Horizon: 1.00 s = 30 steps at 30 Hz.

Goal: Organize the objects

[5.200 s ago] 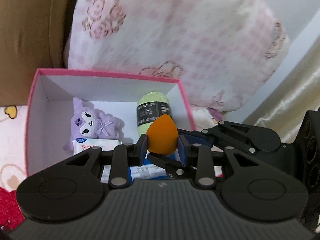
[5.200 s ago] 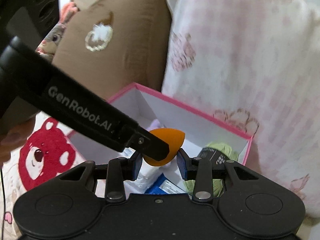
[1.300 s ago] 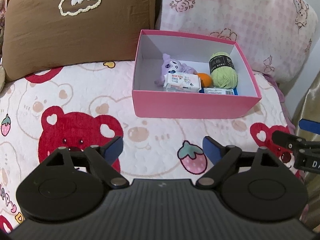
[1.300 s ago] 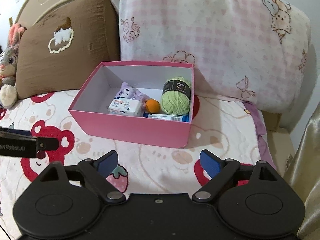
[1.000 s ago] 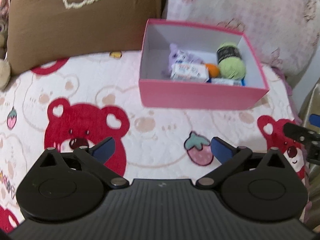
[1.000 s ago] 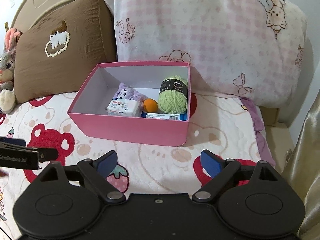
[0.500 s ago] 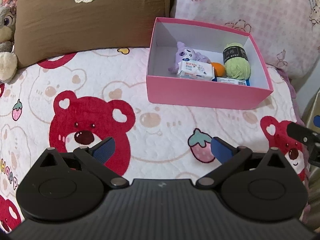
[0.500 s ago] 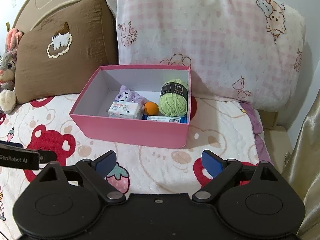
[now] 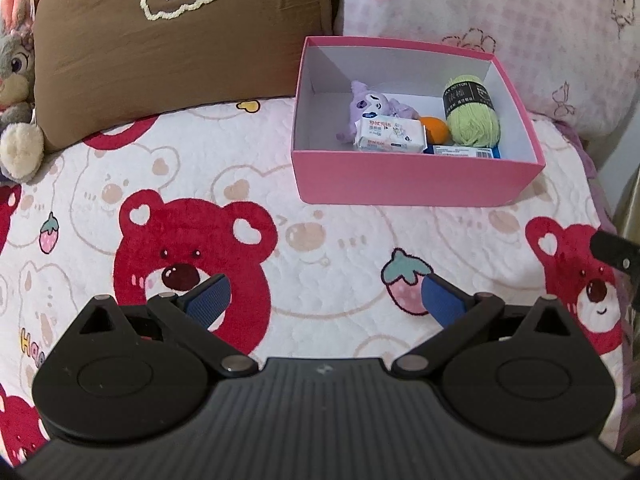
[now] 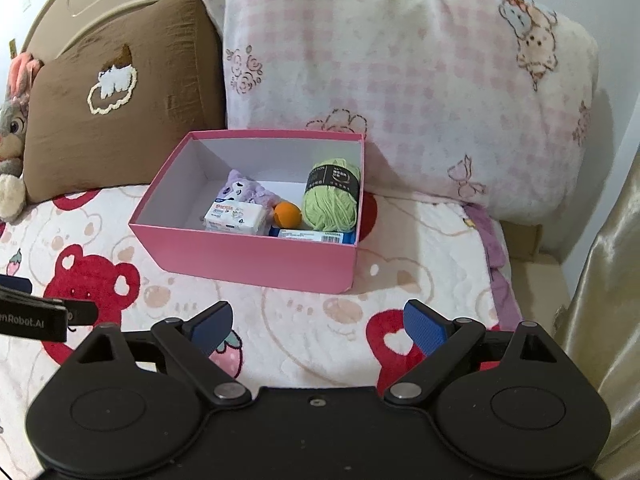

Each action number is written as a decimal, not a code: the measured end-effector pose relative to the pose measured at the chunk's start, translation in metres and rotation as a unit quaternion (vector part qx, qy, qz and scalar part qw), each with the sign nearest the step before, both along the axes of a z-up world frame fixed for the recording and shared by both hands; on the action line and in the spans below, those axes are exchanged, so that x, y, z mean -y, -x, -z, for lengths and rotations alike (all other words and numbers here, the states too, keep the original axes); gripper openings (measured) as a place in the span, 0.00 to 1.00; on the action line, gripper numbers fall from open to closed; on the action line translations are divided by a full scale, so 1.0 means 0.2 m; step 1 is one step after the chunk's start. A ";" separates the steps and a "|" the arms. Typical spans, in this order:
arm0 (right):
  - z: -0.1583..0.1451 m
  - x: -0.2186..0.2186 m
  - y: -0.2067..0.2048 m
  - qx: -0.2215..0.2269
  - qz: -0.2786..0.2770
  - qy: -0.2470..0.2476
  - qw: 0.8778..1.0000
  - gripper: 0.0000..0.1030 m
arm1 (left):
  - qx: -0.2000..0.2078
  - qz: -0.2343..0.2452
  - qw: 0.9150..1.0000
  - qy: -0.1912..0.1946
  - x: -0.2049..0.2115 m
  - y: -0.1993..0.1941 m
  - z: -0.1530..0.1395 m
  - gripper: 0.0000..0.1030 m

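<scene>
A pink box (image 9: pixel 412 184) (image 10: pixel 256 258) stands on the bear-print blanket against the pillows. Inside lie a purple plush toy (image 9: pixel 370 106) (image 10: pixel 244 190), a white tissue pack (image 9: pixel 390 134) (image 10: pixel 234 216), an orange egg-shaped sponge (image 9: pixel 436 128) (image 10: pixel 287 214), a green yarn ball (image 9: pixel 472 114) (image 10: pixel 330 196) and a blue-and-white flat pack (image 9: pixel 464 151) (image 10: pixel 312 235). My left gripper (image 9: pixel 324 300) hangs open over the blanket, well in front of the box. My right gripper (image 10: pixel 318 326) is open too, short of the box, with nothing between its fingers.
A brown pillow (image 9: pixel 180 40) (image 10: pixel 116 92) and a pink checked pillow (image 9: pixel 520 24) (image 10: pixel 400 88) lean behind the box. A grey rabbit plush (image 9: pixel 16 80) (image 10: pixel 10 136) sits at far left. A gold curtain (image 10: pixel 612 280) hangs at the right edge of the bed.
Five seconds ago both grippers were at the box with the orange sponge; now it lies inside and both have pulled back, open. Over the last second little has moved.
</scene>
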State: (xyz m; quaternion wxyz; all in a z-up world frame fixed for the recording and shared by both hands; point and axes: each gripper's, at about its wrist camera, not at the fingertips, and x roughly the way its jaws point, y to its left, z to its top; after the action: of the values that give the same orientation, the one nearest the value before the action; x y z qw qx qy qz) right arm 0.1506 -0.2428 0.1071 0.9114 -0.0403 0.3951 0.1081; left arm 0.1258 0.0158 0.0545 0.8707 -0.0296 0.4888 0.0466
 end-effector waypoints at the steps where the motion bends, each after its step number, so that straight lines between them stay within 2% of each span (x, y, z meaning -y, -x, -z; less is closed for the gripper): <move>1: 0.00 0.00 0.00 -0.004 0.001 -0.001 1.000 0.92 | 0.000 0.002 1.000 -0.001 0.01 0.00 0.00 1.00; 8: 0.04 0.00 -0.02 -0.017 0.000 0.008 1.000 0.92 | -0.005 0.007 1.000 -0.024 0.04 0.00 0.01 1.00; 30: 0.02 0.00 0.01 -0.026 -0.006 0.014 1.000 0.92 | -0.012 0.010 1.000 -0.002 0.05 0.00 0.03 1.00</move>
State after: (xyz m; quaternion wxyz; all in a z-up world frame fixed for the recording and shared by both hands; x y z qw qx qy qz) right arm 0.1492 -0.2418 0.1035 0.8993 -0.0525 0.4203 0.1089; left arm 0.1263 0.0056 0.0483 0.8652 -0.0226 0.4993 0.0396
